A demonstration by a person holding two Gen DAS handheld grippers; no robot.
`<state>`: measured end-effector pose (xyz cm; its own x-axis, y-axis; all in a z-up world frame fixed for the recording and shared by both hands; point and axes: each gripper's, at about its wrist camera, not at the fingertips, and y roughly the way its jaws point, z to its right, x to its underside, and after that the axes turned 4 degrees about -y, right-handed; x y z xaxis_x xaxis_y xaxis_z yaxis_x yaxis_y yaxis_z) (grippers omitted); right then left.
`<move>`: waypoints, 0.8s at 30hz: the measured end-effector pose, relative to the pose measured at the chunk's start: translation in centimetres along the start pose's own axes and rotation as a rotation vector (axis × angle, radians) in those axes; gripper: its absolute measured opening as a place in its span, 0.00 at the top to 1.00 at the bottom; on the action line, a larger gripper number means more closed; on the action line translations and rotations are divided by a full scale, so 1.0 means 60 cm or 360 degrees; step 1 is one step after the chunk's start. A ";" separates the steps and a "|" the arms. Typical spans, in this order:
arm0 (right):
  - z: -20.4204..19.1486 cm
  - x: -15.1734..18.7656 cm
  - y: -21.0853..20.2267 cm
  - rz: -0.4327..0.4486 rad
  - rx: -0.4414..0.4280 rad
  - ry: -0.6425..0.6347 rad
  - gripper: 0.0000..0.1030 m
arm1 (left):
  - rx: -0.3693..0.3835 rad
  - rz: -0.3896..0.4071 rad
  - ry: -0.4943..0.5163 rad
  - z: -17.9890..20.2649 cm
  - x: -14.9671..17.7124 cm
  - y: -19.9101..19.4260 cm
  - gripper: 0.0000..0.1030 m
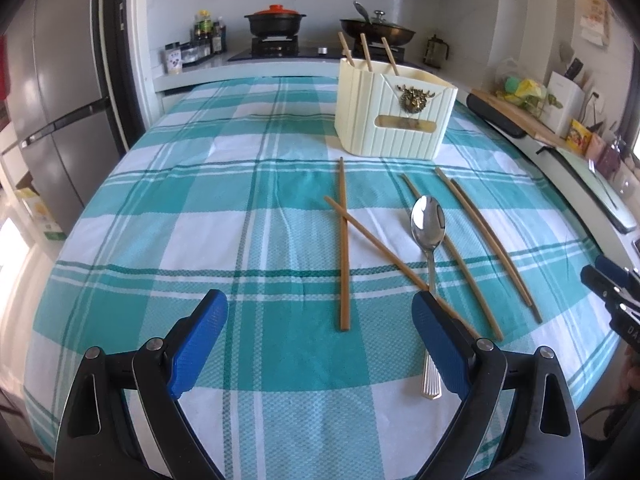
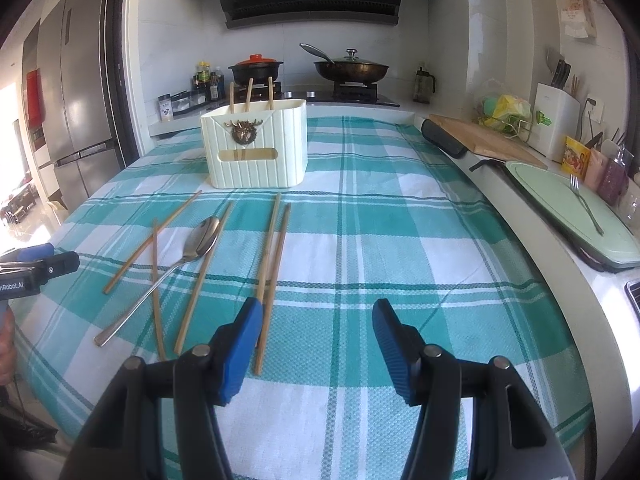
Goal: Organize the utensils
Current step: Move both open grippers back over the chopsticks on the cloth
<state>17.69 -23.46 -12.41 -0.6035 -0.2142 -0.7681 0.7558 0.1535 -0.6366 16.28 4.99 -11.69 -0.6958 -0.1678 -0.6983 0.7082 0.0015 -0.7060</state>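
A cream utensil holder (image 1: 394,114) stands on the checked tablecloth (image 1: 200,208) with three chopsticks (image 1: 366,52) upright in it; it also shows in the right wrist view (image 2: 256,148). Several loose chopsticks (image 1: 343,240) and a metal spoon (image 1: 429,228) lie in front of it; two chopsticks cross. My left gripper (image 1: 320,316) is open and empty above the cloth, near the spoon handle. My right gripper (image 2: 318,320) is open and empty, its left finger (image 2: 244,344) over the near ends of a chopstick pair (image 2: 272,256). The spoon (image 2: 192,248) lies to its left.
Behind the table is a stove with a black pot with a red lid (image 1: 275,22) and a lidded pan (image 1: 376,28). A fridge (image 1: 52,100) stands at left. At right a counter holds a cutting board (image 2: 484,136), a green board with a fork (image 2: 584,200) and a knife block (image 2: 556,116).
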 end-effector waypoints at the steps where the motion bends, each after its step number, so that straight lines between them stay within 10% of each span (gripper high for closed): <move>1: -0.001 0.000 0.001 -0.0003 0.0002 -0.0002 0.43 | -0.0002 0.0000 -0.0007 -0.002 0.000 0.000 0.09; 16: 0.034 0.006 0.017 -0.0078 0.0026 0.0076 0.44 | -0.0018 -0.0051 -0.0111 -0.024 0.002 0.016 0.08; 24: 0.032 0.004 0.063 -0.0229 -0.0171 0.0155 0.68 | -0.0023 -0.0102 -0.0079 -0.026 -0.001 0.043 0.08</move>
<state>20.88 -24.76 -14.84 -0.7289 -0.1479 -0.6685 0.6317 0.2311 -0.7399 17.95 6.54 -13.64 -0.7326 -0.2167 -0.6453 0.6603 0.0037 -0.7510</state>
